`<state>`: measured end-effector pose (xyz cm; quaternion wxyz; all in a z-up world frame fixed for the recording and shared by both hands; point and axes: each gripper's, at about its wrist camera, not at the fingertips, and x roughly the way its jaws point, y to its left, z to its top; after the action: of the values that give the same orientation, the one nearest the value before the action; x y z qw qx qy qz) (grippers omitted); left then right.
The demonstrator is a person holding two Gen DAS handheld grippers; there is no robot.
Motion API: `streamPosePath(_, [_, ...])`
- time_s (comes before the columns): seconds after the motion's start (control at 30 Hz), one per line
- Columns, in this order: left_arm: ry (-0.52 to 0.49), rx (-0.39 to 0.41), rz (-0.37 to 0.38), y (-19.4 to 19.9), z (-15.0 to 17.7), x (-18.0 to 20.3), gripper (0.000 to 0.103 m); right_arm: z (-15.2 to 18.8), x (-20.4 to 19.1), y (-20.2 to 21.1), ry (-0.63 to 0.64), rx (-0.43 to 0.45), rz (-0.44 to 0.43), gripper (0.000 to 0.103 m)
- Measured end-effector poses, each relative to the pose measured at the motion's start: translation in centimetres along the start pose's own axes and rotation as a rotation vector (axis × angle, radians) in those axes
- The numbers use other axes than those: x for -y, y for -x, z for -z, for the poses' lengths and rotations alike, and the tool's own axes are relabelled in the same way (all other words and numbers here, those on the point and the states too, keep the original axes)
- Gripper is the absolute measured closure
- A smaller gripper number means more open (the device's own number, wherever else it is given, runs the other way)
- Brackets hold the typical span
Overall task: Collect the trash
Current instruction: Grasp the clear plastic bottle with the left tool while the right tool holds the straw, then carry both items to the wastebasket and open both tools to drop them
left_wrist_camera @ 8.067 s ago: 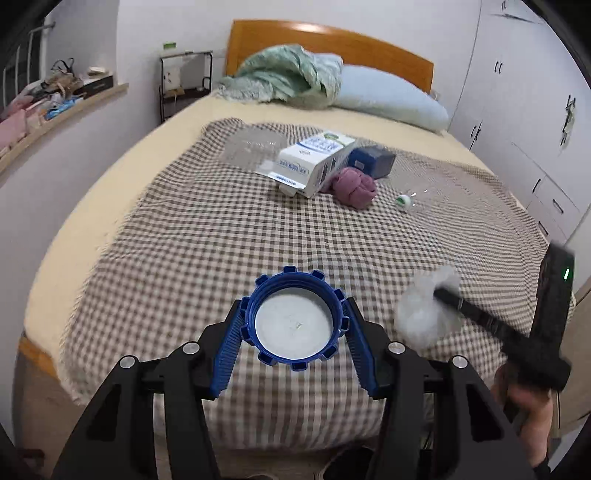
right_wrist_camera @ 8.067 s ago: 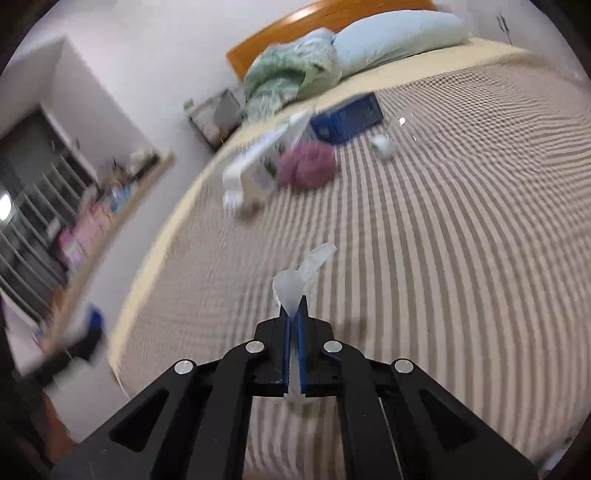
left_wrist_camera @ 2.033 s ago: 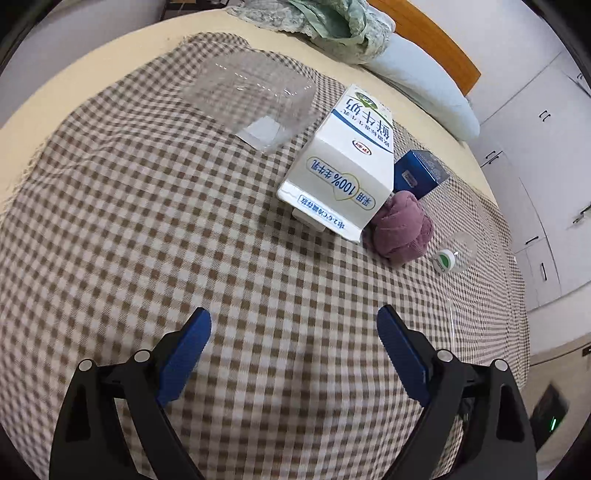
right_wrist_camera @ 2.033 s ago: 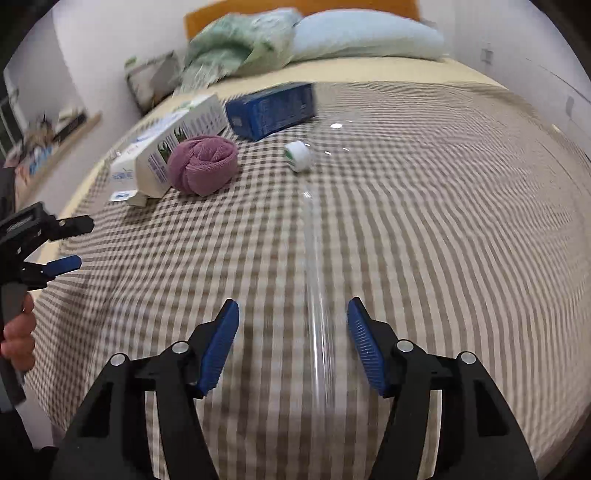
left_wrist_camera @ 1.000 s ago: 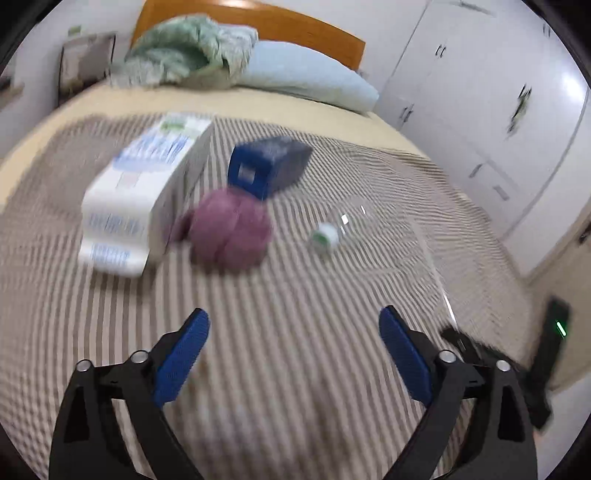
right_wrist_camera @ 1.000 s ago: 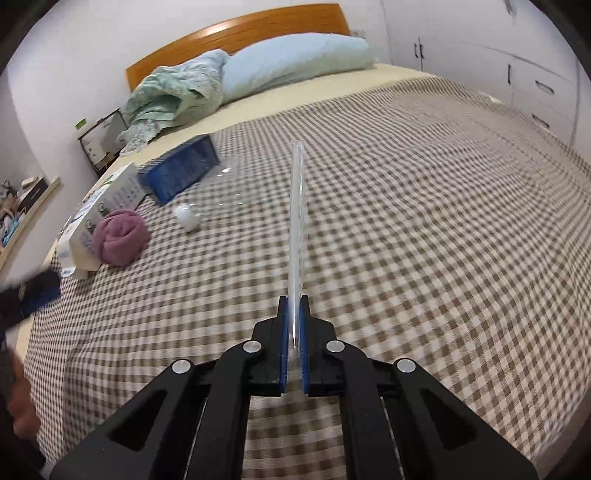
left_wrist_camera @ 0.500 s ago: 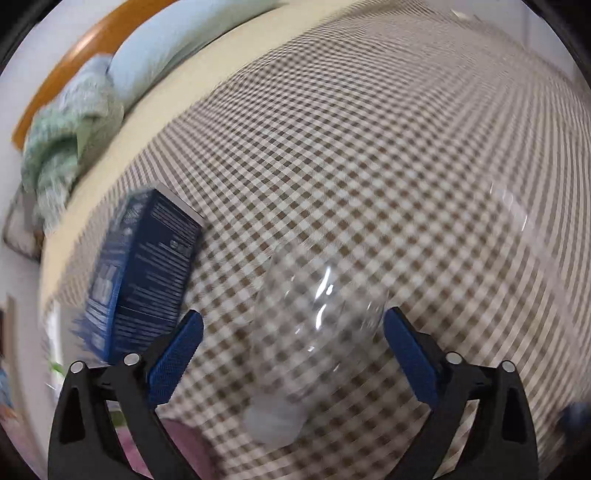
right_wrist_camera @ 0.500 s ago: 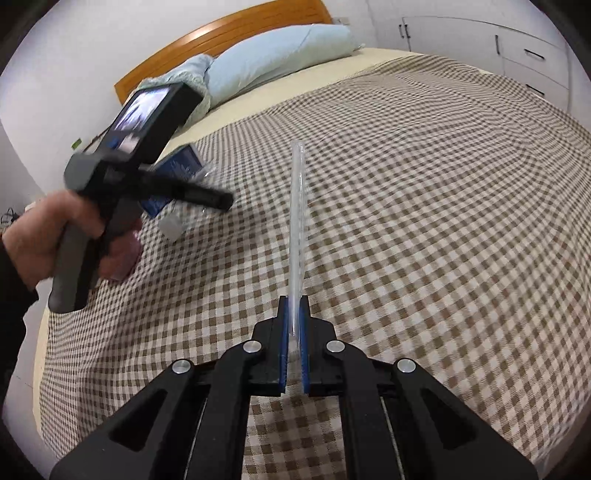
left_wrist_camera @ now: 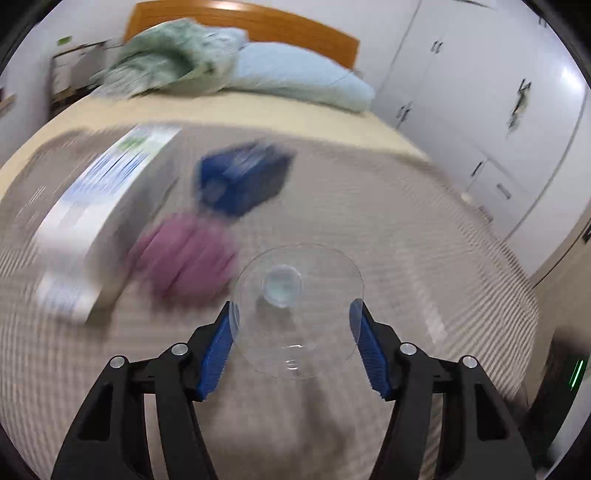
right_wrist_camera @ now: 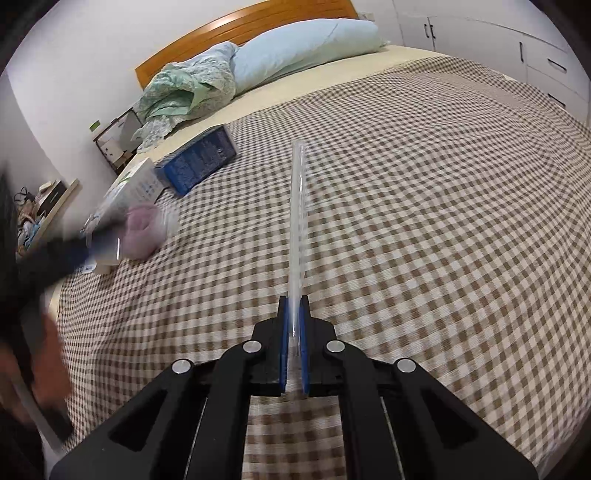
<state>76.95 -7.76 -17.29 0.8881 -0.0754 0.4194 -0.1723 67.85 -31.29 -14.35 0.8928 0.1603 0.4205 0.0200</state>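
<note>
Wide bed [right_wrist_camera: 424,184] under a brown-and-white checked cloth, orange wooden headboard [right_wrist_camera: 236,26] at the far end. Long pale blue pillow [right_wrist_camera: 306,48] against the headboard, crumpled green patterned blanket [right_wrist_camera: 184,92] beside it.

White milk carton with blue and green print [left_wrist_camera: 96,206] lies on its side on the cloth; left view is smeared by motion. Dark blue rectangular cardboard box [right_wrist_camera: 197,162] just beyond it. Rolled mauve fabric ball [left_wrist_camera: 184,254] sits close against the carton's near end.

Clear plastic bottle [left_wrist_camera: 295,310], seen end-on with its pale cap farthest from the camera, sits between the blue pads of the left claw [left_wrist_camera: 295,325]. The jaws have just been closing around it, and the pads look to be pressing its sides, though the transparent wall makes contact hard to confirm.

Right claw [right_wrist_camera: 294,321] is pressed together on a long clear plastic straw [right_wrist_camera: 297,221], pinching its near end. The straw sticks straight out ahead, above the checked cloth.

A blurred hand and dark handle show at the left edge of the right view.
</note>
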Motion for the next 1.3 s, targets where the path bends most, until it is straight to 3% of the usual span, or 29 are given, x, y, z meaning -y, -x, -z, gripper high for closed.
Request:
streamPosePath(0.13, [0.055,-0.051,-0.073,2.5,5.6,-4.0,0.045,0.4,-1.4,0.0,0.031,-0.009,0.011,0.097])
streamPosePath(0.2, [0.036,-0.038,-0.100,4.6,7.4,-3.8,0.045,0.5,-1.9,0.1,0.044,-0.007,0.016,0.097])
streamPosePath(0.37, [0.017,-0.004,-0.094,8.3,9.0,-3.9,0.046,0.7,-3.0,0.0,0.066,0.006,-0.009,0.097])
streamPosePath(0.53, [0.055,0.050,-0.058,12.5,9.9,-1.9,0.047,1.6,-3.9,2.2,0.070,0.035,-0.017,0.098])
streamPosePath(0.7, [-0.060,0.095,-0.070,16.9,11.3,3.4,0.047,5.6,-4.3,7.8,0.110,0.068,-0.031,0.098])
streamPosePath(0.8, [-0.083,0.100,0.005,19.3,12.7,7.2,0.047,7.4,0.0,12.1,0.096,0.067,0.013,0.098])
streamPosePath(0.93, [-0.142,0.024,0.129,20.1,16.0,14.4,0.047,9.8,8.0,20.2,0.072,0.108,0.146,0.098])
streamPosePath(1.0, [-0.197,-0.025,0.184,19.5,18.3,18.6,0.047,12.5,12.9,23.5,0.049,0.085,0.212,0.098])
streamPosePath(1.13, [-0.295,-0.216,0.249,15.3,24.5,26.9,0.046,20.7,21.7,25.8,0.009,-0.071,0.354,0.098])
streamPosePath(1.3, [-0.313,-0.466,0.264,8.9,30.2,34.1,0.046,32.3,29.3,22.1,-0.137,-0.320,0.341,0.098])
